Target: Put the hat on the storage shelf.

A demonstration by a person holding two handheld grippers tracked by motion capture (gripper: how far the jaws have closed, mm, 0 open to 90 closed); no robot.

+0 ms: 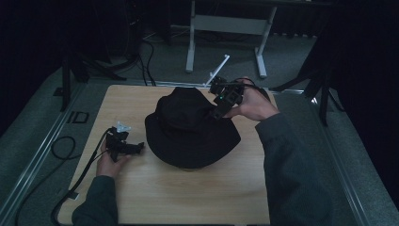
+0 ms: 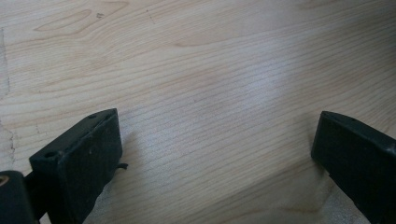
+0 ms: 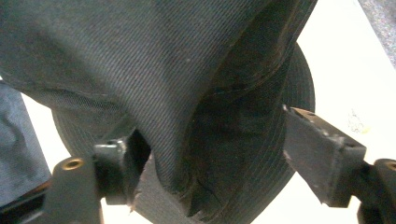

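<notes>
A black brimmed hat (image 1: 190, 129) lies near the middle of the wooden counter (image 1: 188, 197), its crown bulging up and its brim spread flat on the wood around it. At the hat's far right edge, the right tongs (image 1: 217, 112) point down onto the crown where it meets the brim, held by the person's right hand (image 1: 251, 104). In the right gripper view a fold of the hat's dark fabric (image 3: 187, 93) stands between the two jaws: the left jaw sits against the cloth, while the right jaw stands clear of it with a gap, so the right tongs are open and not pinching the hat. To the hat's left, just beside its brim but apart from it, the left tongs (image 1: 136, 148) lie low over the counter in the person's left hand (image 1: 110, 162). The left gripper view shows their jaws spread wide over bare wood (image 2: 210, 93), open with nothing between them.
</notes>
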